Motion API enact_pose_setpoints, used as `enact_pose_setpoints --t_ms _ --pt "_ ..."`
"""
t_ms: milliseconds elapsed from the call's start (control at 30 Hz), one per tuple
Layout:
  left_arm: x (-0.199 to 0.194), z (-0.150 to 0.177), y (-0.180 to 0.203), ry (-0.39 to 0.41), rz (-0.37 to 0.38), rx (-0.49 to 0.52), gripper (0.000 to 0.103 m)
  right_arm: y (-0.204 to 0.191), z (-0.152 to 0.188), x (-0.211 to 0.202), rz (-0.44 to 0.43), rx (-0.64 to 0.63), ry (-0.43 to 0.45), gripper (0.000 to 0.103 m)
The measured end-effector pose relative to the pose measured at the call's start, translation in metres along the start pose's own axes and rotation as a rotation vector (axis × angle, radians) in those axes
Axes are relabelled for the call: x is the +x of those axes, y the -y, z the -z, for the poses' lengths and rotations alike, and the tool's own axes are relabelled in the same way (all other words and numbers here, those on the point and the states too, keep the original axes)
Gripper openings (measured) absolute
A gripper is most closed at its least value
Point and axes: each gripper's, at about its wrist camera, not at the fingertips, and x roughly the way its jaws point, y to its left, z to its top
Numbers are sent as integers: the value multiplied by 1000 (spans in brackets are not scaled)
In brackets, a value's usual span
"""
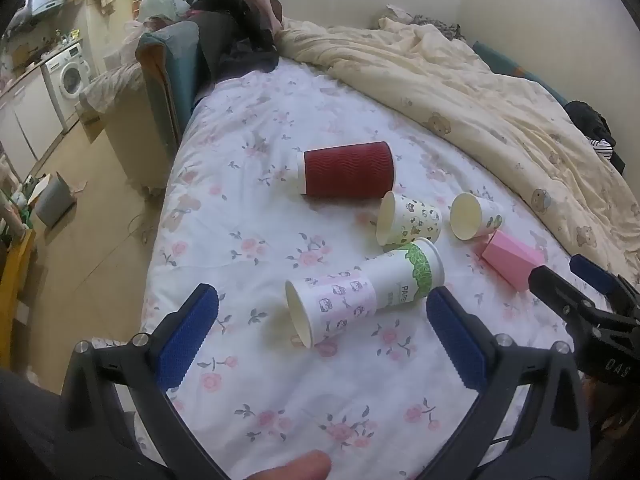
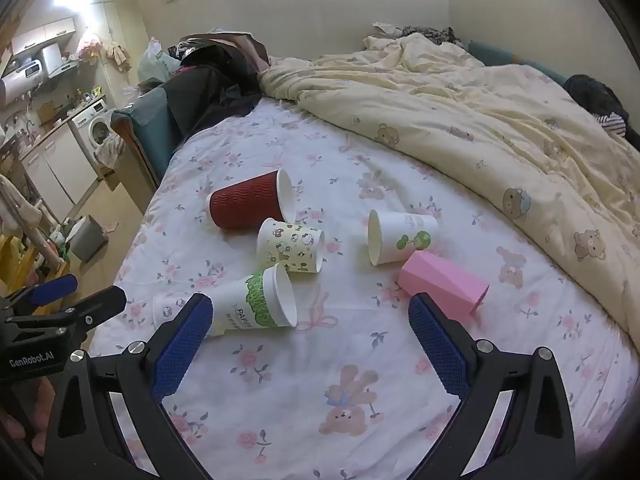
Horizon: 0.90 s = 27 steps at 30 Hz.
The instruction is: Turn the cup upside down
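Observation:
Several paper cups lie on their sides on a floral bedsheet (image 1: 248, 208). A white cup with pink cat print (image 1: 332, 308) lies nearest my left gripper (image 1: 320, 312), beside or nested with a white cup with a green band (image 1: 404, 276). My left gripper is open and empty, its jaws either side of the cat cup but above it. Farther off lie a red ribbed cup (image 1: 346, 169), a panda-print cup (image 1: 408, 220), a white cup (image 1: 474, 216) and a pink faceted cup (image 1: 512, 260). My right gripper (image 2: 310, 320) is open and empty, above the sheet between the green-band cup (image 2: 248, 304) and the pink cup (image 2: 444, 286).
A cream bear-print duvet (image 1: 480, 92) is bunched along the far right of the bed. Dark clothes (image 1: 232, 28) are piled at the headboard end. The bed's left edge drops to a wood floor with a grey bin (image 1: 54, 200) and a washing machine (image 1: 70, 74).

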Motion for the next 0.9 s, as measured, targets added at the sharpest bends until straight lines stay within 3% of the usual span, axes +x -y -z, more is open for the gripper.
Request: enact_pose_setpoints --t_ms 300,900 --pt "-2 -2 0 2 -2 2 103 -3 0 -1 30 -25 22 101" --pt "-3 -4 -2 5 -1 -1 103 -1 2 0 7 -20 11 101"
